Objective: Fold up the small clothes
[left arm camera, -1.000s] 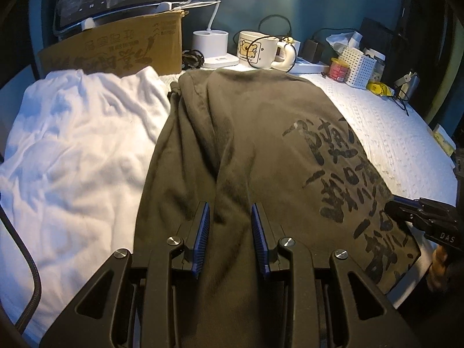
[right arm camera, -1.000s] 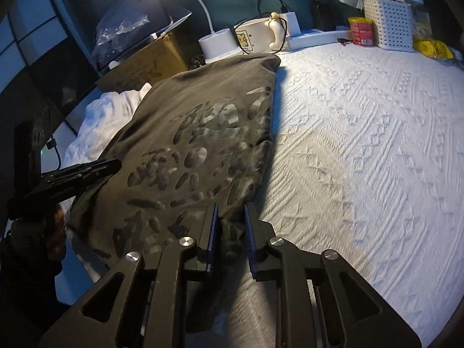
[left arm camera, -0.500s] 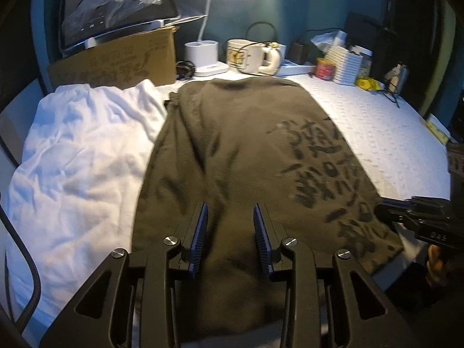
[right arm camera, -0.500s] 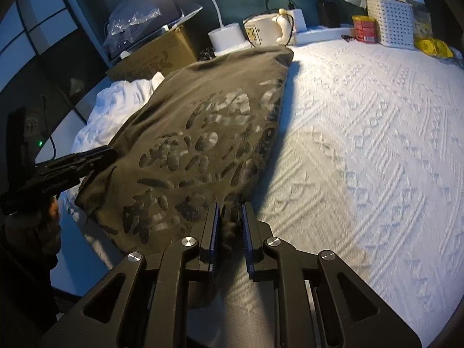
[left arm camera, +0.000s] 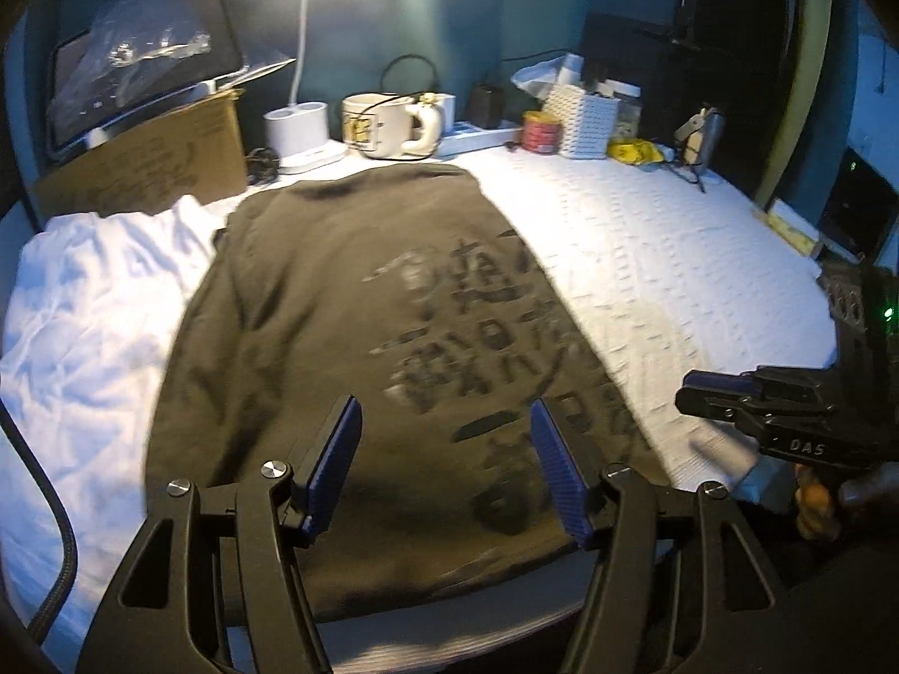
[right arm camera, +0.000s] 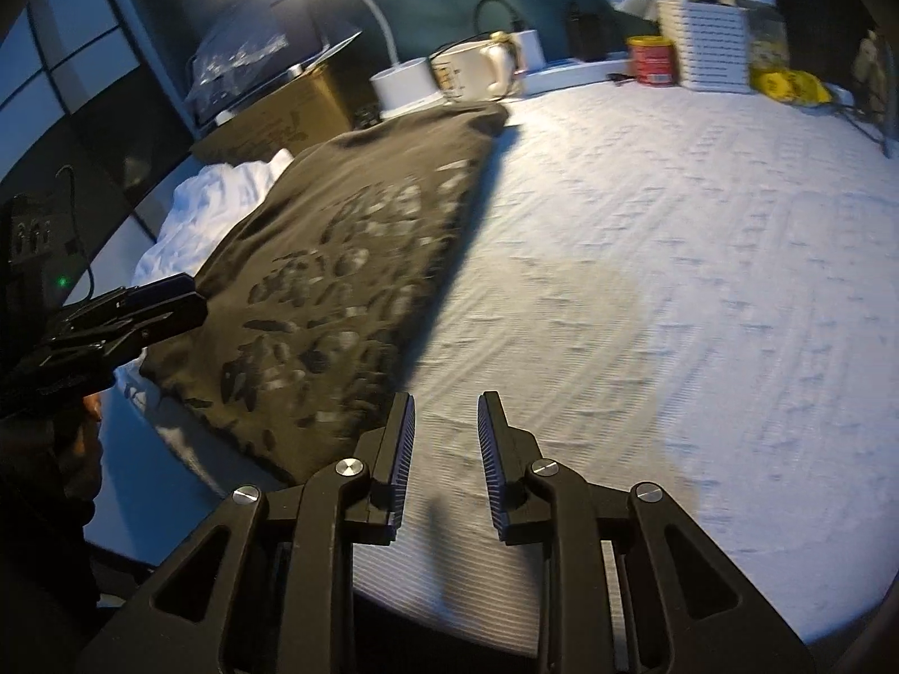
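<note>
A dark olive garment (left arm camera: 337, 309) with black printed characters lies folded lengthwise on the white textured cloth (left arm camera: 674, 258). It also shows in the right wrist view, the olive garment (right arm camera: 348, 258) stretching away to the left. My left gripper (left arm camera: 444, 421) hovers over the garment's near end, its jaws opening, with nothing pinched between the blue pads. My right gripper (right arm camera: 446, 410) hangs over the bare white cloth (right arm camera: 646, 281) just right of the garment's near corner, its jaws opening and empty.
A crumpled white garment (left arm camera: 95, 303) lies left of the olive one. Along the back stand a cardboard box (left arm camera: 151, 163), a lamp base (left arm camera: 303, 129), a mug (left arm camera: 382, 123), a red tin (left arm camera: 542, 132) and a white basket (left arm camera: 584, 118). The table's near edge is just below both grippers.
Both grippers let go of the olive garment's near edge and opened. Both pulled back and up from it; the right one now hangs over bare cloth beside the garment.
</note>
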